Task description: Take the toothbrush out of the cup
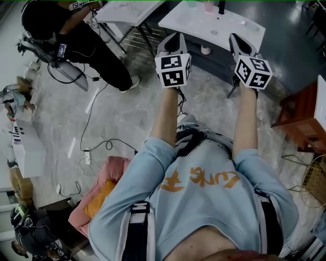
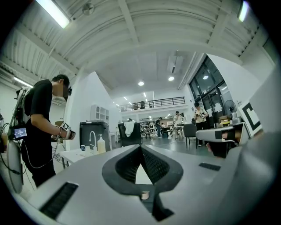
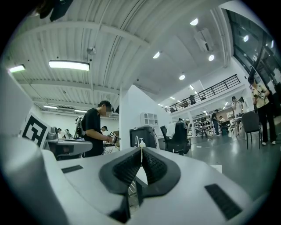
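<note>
Facing the white table (image 1: 224, 25), a person holds the left gripper (image 1: 173, 38) and right gripper (image 1: 238, 41) level, both closed and empty. The task looks not yet begun; next they must reach in and open for the toothbrush.

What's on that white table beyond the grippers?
Near the far edge of the white table stand a pinkish cup and a dark upright object. The cup's inside is too small to tell.

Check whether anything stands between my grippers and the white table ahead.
Nothing visible does. The left gripper and right gripper, both shut and empty, face the table across floor; the toothbrush cannot be made out.
</note>
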A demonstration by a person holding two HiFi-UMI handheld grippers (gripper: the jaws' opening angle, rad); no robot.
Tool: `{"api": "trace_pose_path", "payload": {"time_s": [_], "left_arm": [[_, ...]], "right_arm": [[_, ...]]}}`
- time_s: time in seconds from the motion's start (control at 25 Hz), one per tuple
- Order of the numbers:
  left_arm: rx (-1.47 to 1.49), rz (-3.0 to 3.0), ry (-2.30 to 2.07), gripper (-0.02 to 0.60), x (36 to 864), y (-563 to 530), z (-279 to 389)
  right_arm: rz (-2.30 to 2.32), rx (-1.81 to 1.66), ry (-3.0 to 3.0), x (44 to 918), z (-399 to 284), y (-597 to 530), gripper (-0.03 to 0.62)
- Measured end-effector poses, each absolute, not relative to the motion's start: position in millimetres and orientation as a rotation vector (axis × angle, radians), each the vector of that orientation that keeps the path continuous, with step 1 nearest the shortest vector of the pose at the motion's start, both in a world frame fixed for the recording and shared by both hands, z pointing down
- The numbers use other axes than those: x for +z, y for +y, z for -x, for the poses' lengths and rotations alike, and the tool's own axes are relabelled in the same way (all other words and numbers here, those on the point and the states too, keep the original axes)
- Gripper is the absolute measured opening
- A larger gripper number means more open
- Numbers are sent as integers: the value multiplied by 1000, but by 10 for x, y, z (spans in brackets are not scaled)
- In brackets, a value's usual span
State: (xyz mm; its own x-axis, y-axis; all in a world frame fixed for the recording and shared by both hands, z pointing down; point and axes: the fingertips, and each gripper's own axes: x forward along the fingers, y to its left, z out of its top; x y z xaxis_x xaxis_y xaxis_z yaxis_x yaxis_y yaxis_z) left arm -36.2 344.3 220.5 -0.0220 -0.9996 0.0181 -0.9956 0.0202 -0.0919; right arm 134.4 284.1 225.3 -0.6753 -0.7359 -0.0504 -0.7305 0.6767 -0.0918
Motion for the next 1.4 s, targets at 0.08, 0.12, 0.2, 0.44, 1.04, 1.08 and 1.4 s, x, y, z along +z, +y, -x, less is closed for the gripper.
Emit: {"api": "trace_pose_path", "payload": {"time_s": [0.08, 0.12, 0.2, 0.44, 1.04, 1.08, 1.4], "left_arm": [[-122, 2157, 2196, 20, 2163, 3405, 407], [-117, 2151, 2185, 20, 2112, 3368, 414], [-105, 2151, 2155, 20, 2028, 3267, 372], [-107, 2182, 2065, 20, 1985, 2926, 351], [-77, 2362, 2130, 20, 2883, 1634, 827], [-78, 2376, 2138, 20, 2964, 1573, 844], [-104, 2440, 2191, 20, 3380, 797, 1183]], "right_arm": [[1216, -104, 2797, 2255, -1294, 2799, 29], [1213, -102, 2794, 2235, -1279, 2754, 29], [1225, -95, 2782, 2204, -1312, 2659, 29], [1296, -90, 2717, 2189, -1403, 2334, 29], [1383, -126, 2793, 2904, -824, 1343, 29], [1393, -123, 2798, 2934, -812, 1283, 29], [1457, -99, 2820, 3120, -490, 632, 29]]}}
